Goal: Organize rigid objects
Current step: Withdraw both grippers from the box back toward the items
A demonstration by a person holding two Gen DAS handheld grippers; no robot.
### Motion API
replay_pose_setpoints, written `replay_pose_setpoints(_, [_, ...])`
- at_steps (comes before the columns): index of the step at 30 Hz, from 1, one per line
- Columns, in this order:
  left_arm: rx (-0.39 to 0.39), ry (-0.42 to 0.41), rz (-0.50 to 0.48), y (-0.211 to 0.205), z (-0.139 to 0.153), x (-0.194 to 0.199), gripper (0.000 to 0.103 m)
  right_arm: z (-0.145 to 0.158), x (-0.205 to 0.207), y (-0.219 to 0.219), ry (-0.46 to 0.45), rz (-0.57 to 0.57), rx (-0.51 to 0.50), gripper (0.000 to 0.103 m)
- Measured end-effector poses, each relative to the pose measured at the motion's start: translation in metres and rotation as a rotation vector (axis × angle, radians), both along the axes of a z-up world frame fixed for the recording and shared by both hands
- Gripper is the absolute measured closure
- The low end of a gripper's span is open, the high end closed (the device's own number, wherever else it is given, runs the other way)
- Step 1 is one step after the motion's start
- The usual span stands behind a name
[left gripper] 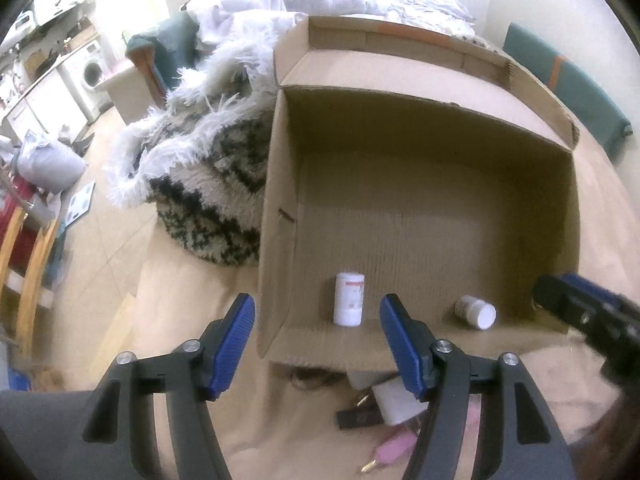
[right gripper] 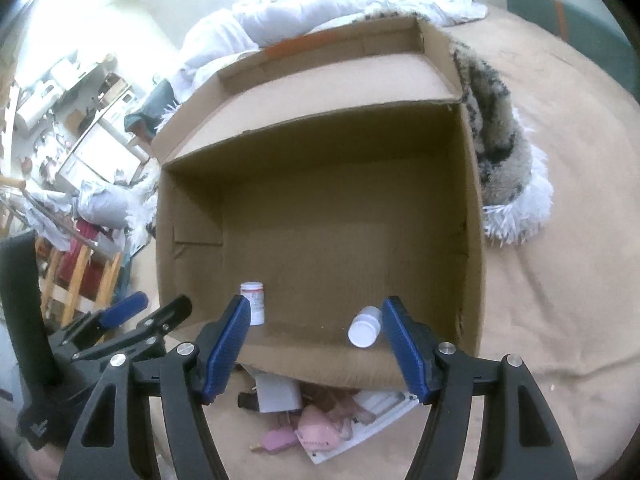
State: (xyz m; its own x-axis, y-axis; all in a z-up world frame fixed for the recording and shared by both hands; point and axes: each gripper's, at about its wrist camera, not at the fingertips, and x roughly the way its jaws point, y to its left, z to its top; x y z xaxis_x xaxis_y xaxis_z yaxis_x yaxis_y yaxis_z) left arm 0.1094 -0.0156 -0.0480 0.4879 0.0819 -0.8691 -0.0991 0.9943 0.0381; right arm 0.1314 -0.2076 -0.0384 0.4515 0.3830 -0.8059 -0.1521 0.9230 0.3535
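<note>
Both our grippers, left [left gripper: 317,344] and right [right gripper: 316,346], gape empty; we should drop toward the 6 o'clock pile [right gripper: 316,430], pinching squarely.

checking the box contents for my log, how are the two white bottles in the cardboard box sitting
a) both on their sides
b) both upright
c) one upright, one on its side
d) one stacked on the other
c: the taller labelled bottle stands upright near the front wall of the cardboard box, while the smaller bottle lies on its side to its right, cap toward the camera, apart from it.
</note>
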Motion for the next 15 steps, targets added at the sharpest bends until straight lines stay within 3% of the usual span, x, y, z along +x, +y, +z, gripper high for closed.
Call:
replay_pose_setpoints(4, [-0.018, 0.013, 0.001, 0.006, 0.0, -0.011, 0.04, 0.001, -0.012, -0.004, 0.008, -0.015, 0.031, 0.031])
replay_pose_setpoints(15, [-0.053, 0.008, -0.003, 0.018, 0.002, -0.038, 0.04, -0.014, -0.047, -0.003, 0.043, -0.018, -0.006, 0.031])
